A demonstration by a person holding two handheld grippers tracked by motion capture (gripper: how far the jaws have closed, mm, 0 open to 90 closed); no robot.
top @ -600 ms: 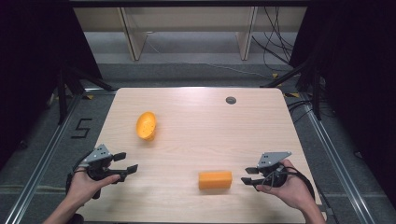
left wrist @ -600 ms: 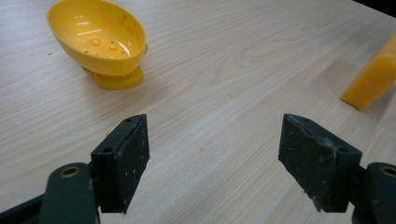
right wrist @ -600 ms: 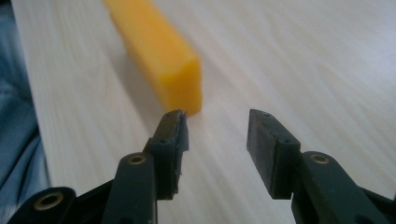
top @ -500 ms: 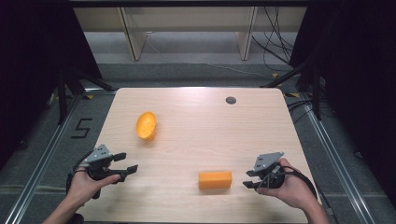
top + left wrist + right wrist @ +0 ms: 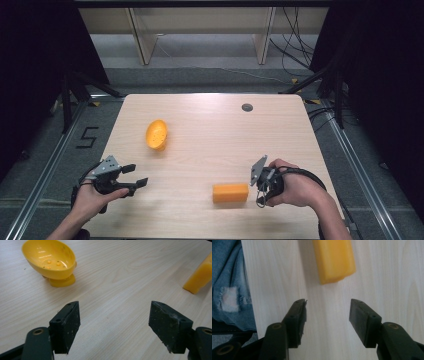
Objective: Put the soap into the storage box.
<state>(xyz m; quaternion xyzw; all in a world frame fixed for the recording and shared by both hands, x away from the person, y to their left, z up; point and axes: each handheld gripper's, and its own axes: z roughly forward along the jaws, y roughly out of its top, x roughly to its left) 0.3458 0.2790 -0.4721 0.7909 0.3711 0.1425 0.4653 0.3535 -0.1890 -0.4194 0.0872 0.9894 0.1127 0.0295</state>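
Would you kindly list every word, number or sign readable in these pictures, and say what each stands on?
"5": a dark numeral on the grey floor, left of the table.
No text can be read on the yellow bowl, the orange block or either gripper.

A white 5 (image 5: 89, 137) is lying on the floor (image 5: 200, 75) beyond the left tool (image 5: 136, 175); cables (image 5: 292, 52) are trailing farther off.

Pale wooden table (image 5: 210, 135) on a grey floor (image 5: 200, 80) in a dim, dark-sided room.
Beyond the table's far edge stands light wooden shelving (image 5: 200, 20); black cables (image 5: 295, 55) trail past the far right corner, and a "5" marking (image 5: 87, 137) lies off the left edge.
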